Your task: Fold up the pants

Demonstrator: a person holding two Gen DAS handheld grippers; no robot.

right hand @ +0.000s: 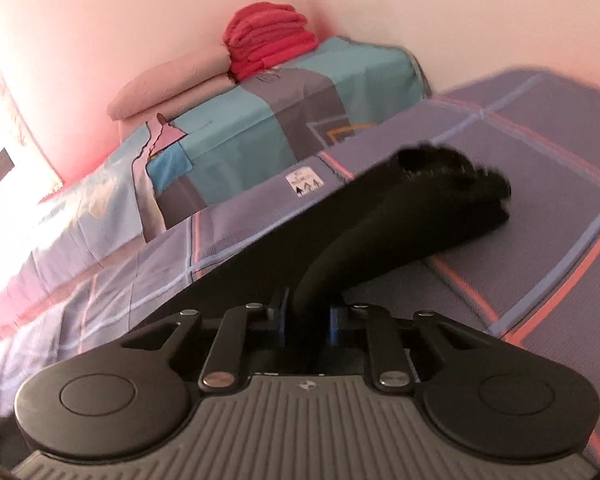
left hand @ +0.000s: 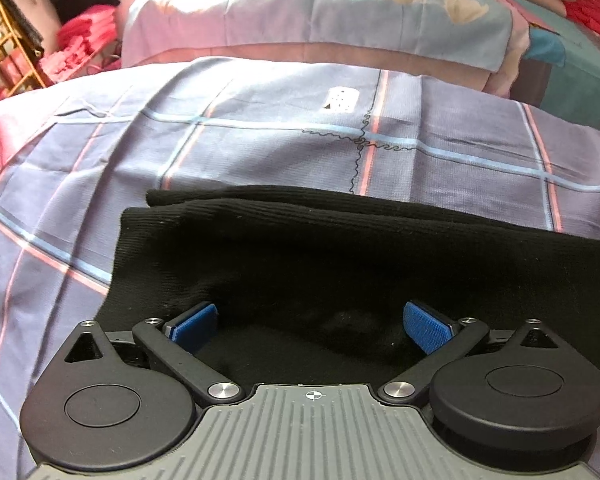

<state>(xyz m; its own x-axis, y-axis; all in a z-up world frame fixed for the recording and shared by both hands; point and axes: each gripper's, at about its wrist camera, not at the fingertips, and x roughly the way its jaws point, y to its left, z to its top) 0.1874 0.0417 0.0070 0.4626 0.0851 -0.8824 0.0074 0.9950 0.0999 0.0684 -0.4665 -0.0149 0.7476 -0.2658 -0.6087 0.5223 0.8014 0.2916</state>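
On bedsheet [left hand: 260, 140]: small unreadable label [left hand: 342, 100].

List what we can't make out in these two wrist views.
- Black pants: left wrist view, right end cut off by the frame edge, near edge hidden under the open left hand-held gripper.
- Right hand-held gripper: right wrist view, pads hidden by clamped cloth.
- Pants' far end: motion-blurred.
- Shelf items: left wrist view, too small.

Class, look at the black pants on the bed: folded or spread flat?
Folded: the black pants show stacked layers with offset edges, and the right gripper is shut on a raised part.
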